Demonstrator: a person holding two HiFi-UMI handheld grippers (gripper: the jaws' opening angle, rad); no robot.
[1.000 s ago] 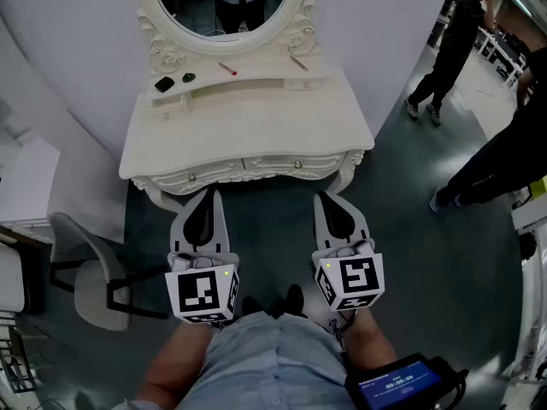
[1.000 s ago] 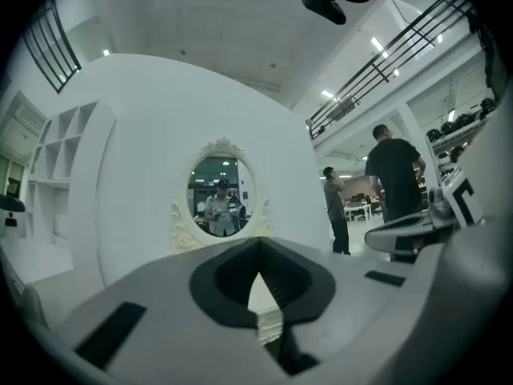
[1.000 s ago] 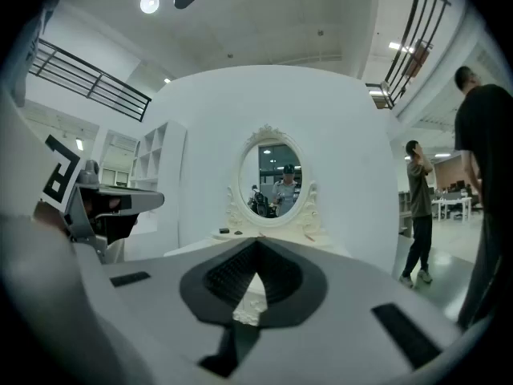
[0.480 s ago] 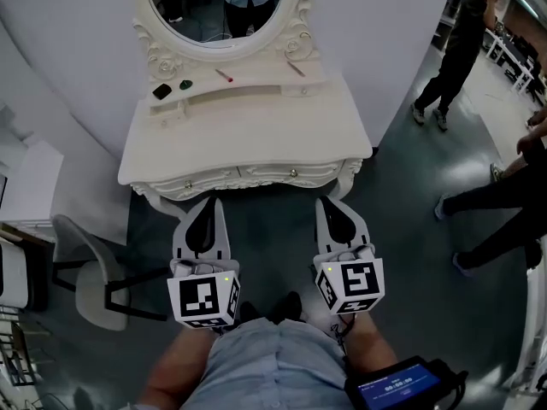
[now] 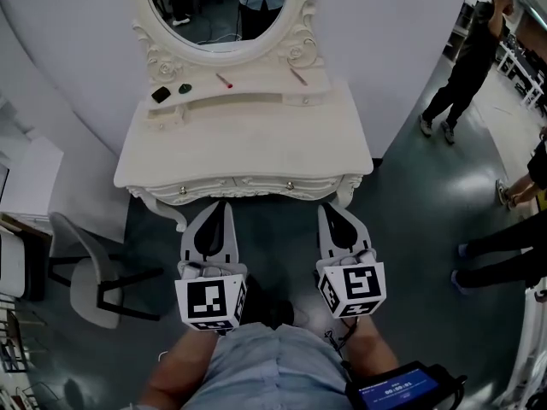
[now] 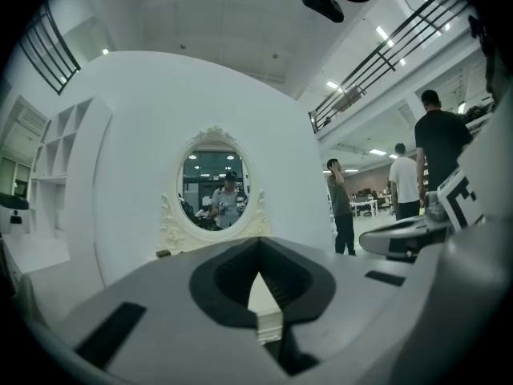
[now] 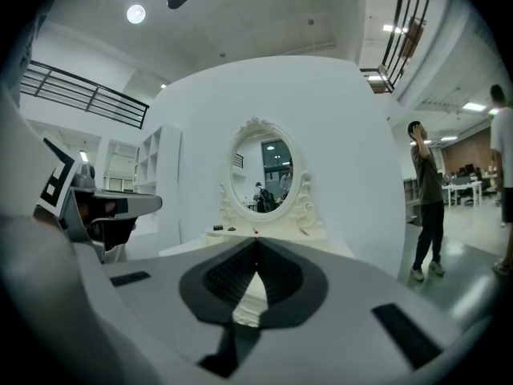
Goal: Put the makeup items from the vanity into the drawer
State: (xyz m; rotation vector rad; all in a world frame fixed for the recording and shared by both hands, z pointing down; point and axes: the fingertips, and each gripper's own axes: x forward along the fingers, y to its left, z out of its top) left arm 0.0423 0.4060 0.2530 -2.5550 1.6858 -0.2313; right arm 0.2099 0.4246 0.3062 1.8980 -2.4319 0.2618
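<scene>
Grey floor lies between you and the white vanity (image 5: pixel 244 139), which stands against the curved wall. The makeup items sit on the vanity's raised shelf (image 5: pixel 248 98) below its mirror (image 5: pixel 224 7). A black compact (image 5: pixel 161 94) and a dark round pot (image 5: pixel 185 87) are at the vanity's left end, a red stick (image 5: pixel 224 80) is near its middle, and a thin pencil-like item (image 5: pixel 297 76) lies toward its right. The drawer (image 5: pixel 235 186) in the vanity's front is closed.

You hold your left gripper (image 5: pixel 219 205) and right gripper (image 5: pixel 330 209) level, side by side, near the vanity's front. Each has its jaws pressed together on nothing, likely because you are only approaching and the drawer must be opened first.

Only the head view shows the drawer's knobs and the shelf from above. The gripper views look along the worktop and hide the drawer behind their own jaws, but they show the mirror face-on. The right gripper view picks out the red stick.
</scene>
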